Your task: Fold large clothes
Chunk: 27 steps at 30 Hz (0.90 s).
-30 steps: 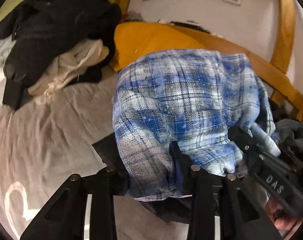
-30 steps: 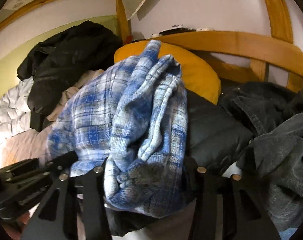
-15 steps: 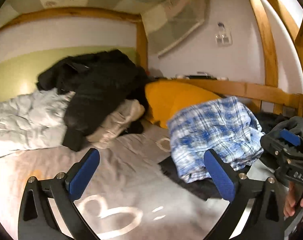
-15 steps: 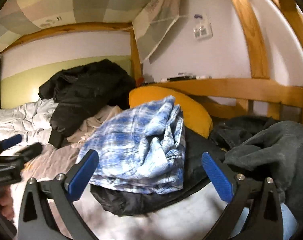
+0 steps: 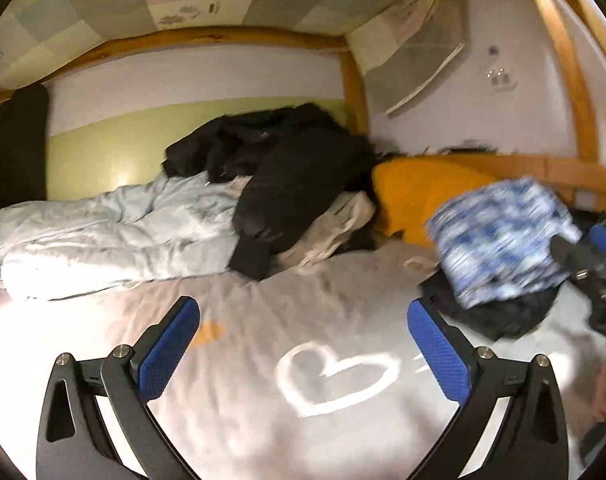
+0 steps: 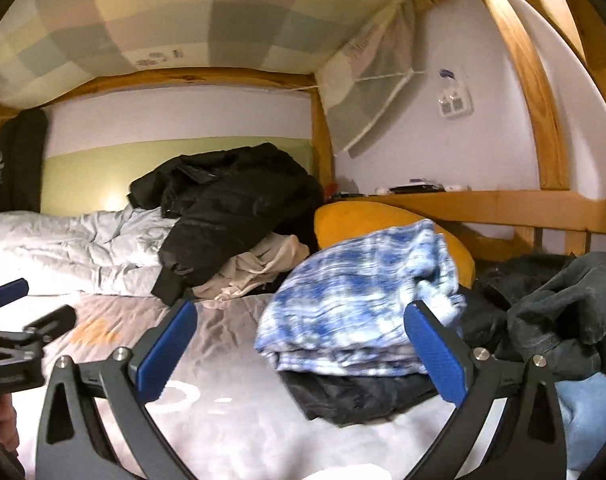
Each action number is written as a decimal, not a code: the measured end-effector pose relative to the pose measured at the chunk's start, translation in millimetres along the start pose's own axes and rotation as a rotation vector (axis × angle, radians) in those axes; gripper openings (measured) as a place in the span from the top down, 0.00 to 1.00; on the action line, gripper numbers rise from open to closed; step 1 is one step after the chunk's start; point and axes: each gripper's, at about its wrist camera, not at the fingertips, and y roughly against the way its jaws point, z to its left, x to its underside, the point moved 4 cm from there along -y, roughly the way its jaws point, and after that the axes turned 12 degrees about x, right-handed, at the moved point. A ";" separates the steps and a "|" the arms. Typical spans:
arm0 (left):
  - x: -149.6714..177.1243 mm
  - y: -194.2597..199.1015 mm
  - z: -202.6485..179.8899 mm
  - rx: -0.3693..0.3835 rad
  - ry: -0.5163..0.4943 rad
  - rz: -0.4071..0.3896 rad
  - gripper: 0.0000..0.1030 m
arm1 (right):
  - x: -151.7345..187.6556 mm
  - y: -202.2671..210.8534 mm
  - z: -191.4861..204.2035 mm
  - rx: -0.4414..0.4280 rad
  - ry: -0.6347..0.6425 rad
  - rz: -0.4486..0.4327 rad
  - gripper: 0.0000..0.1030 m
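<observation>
Clothes waiting to be folded are lying in a heap toward the far wall: a black jacket (image 5: 295,184) is sprawling over a cream garment (image 5: 335,228), ahead and a little right of the left gripper (image 5: 303,344), its long side running from the wall down toward the bedsheet (image 5: 263,360). The left hand is looking nearer to that heap; the right gripper (image 6: 303,344) is facing the folded plaid shirt (image 6: 363,300), which is sitting on a dark folded garment (image 6: 355,396) just beside the yellow pillow (image 6: 383,220), with more dark clothes (image 6: 551,304) piled to the right. Both sets of jaws are standing wide apart and are gripping nothing.

A second ago both grippers were clamped on the plaid shirt, close up against it. They are now released and drawn back, the shirt is resting on the stack, and open bedsheet is showing between each pair of blue pads. Picking the next piece is probably the step ahead.
</observation>
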 end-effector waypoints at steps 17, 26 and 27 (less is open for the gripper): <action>30.2 10.9 10.3 -0.011 -0.020 -0.104 0.00 | 31.3 -1.9 32.7 0.012 0.111 -0.028 0.00; 26.9 20.4 16.7 -0.017 0.013 -0.149 0.00 | 32.0 -1.3 33.3 0.020 0.120 -0.027 0.00; 27.0 20.4 16.8 -0.017 0.011 -0.149 0.00 | 32.2 -1.9 33.8 0.021 0.123 -0.024 0.00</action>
